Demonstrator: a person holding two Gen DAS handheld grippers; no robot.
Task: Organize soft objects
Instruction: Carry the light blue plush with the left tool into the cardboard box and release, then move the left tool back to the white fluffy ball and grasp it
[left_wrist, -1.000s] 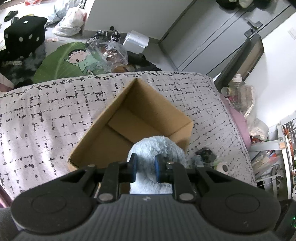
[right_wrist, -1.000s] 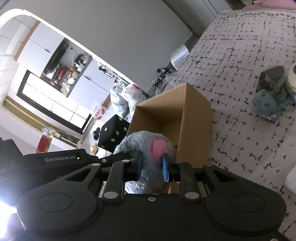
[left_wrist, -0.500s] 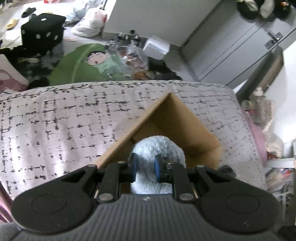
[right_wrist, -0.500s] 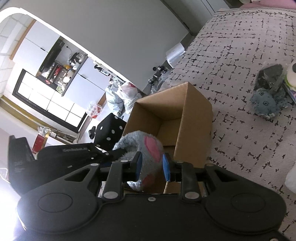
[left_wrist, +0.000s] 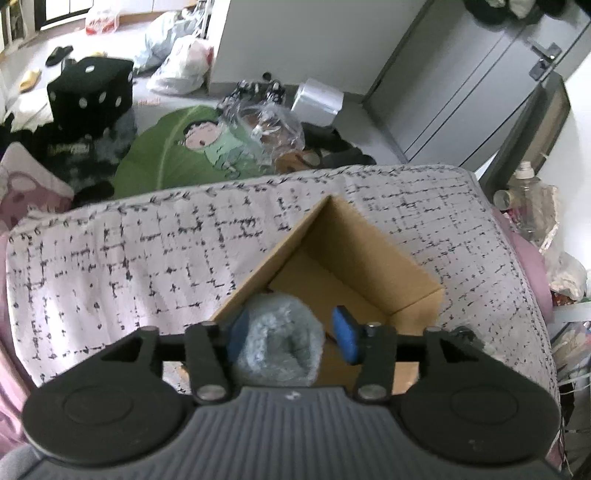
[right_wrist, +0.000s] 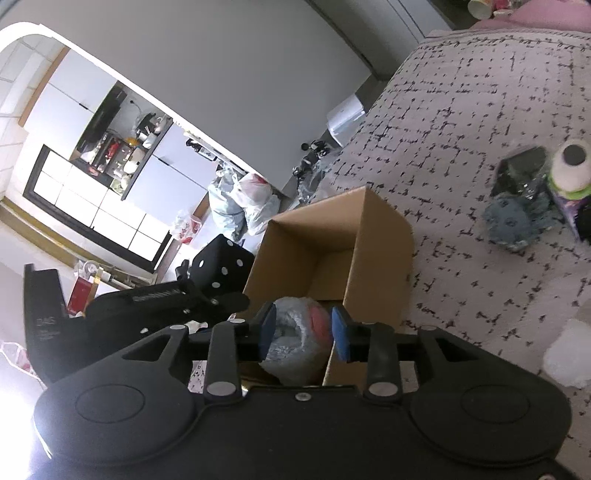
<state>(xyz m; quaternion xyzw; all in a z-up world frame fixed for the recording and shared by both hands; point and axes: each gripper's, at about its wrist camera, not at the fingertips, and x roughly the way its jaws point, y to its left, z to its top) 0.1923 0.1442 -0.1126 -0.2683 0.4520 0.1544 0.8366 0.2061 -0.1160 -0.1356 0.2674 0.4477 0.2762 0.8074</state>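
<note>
Left wrist view: left gripper with jaws spread wide over the open cardboard box; the gray plush toy lies against the left blue pad, w/ a clear gap to the right pad, so nothing is clamped. The toy sits at the box's near corner, low within the opening; whether it rests on the box floor cannot be told. The box stands on a bed covered by a pale blanket w/ black dash pattern. Beyond the bed edge, on the floor: green cartoon cushion, black dice-shaped stool, plastic bags. Right wrist view: right gripper likewise parted, pads either side of the same plush toy, which shows a pink patch toward the right pad; contact w/ either pad cannot be told, and the toy appears loose rather than squeezed. The cardboard box is directly ahead, one upright wall nearest the right pad. The left gripper's black body is seen at left, beside the box. Further right on the blanket: a small blue-gray plush, touching a dark crinkled packet, w/ a white-and-green toy just beside them.
</note>
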